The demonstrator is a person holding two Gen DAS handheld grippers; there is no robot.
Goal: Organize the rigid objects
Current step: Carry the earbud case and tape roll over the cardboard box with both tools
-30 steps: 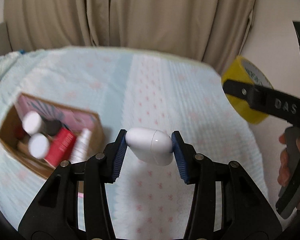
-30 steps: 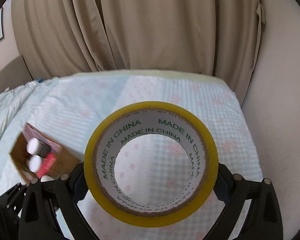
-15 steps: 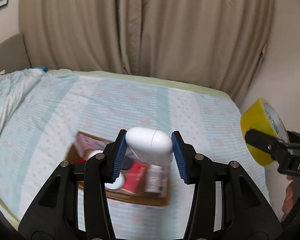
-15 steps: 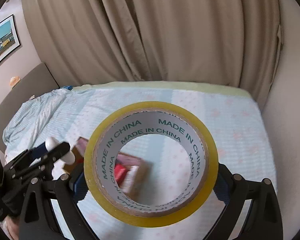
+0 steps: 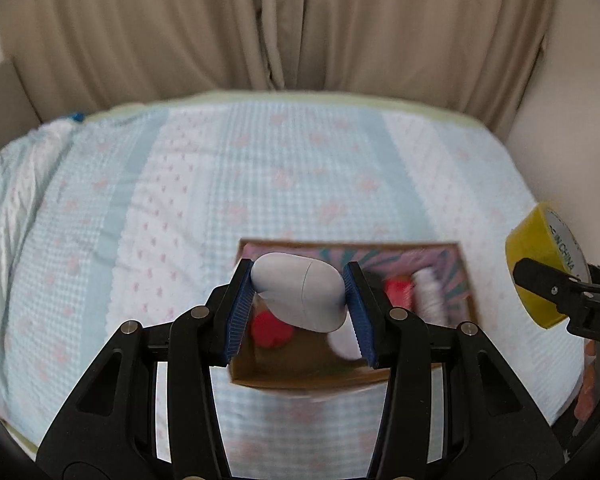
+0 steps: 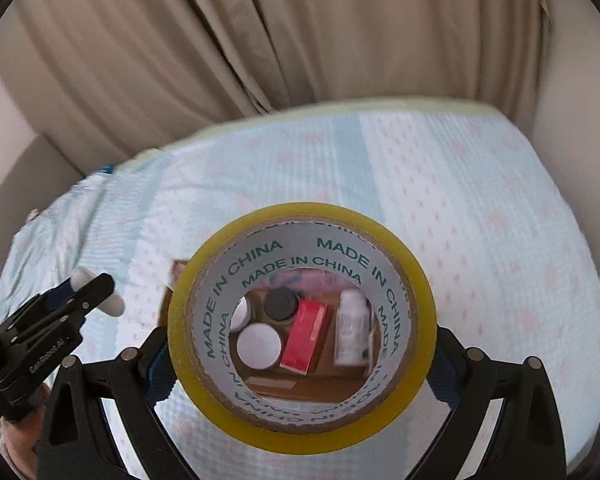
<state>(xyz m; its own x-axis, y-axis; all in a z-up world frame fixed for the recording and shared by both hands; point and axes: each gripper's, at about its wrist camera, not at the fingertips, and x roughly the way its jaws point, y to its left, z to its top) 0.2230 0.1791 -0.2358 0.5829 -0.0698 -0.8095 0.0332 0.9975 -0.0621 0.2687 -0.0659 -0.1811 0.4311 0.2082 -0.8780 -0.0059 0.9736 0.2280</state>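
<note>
- Bottles and a red carton (image 6: 304,334) are already packed in the box (image 5: 312,378).
- White case (image 5: 300,294) is clamped in the left claw (image 5: 298,296), tape roll (image 6: 302,324) in the right claw (image 6: 300,360); both are unplaced, box at 6 o'clock.

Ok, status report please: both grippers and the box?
Left gripper shut on white case. Right gripper shut on yellow tape roll. Cardboard box below, partly full. Nothing in the way.

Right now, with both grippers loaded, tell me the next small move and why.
Probably lower the left gripper toward the bare floor at the near side of the box and let go of the white case. Its pads clamp the case, which sits in front of the box in its view. The right gripper holds the tape and can wait.
</note>
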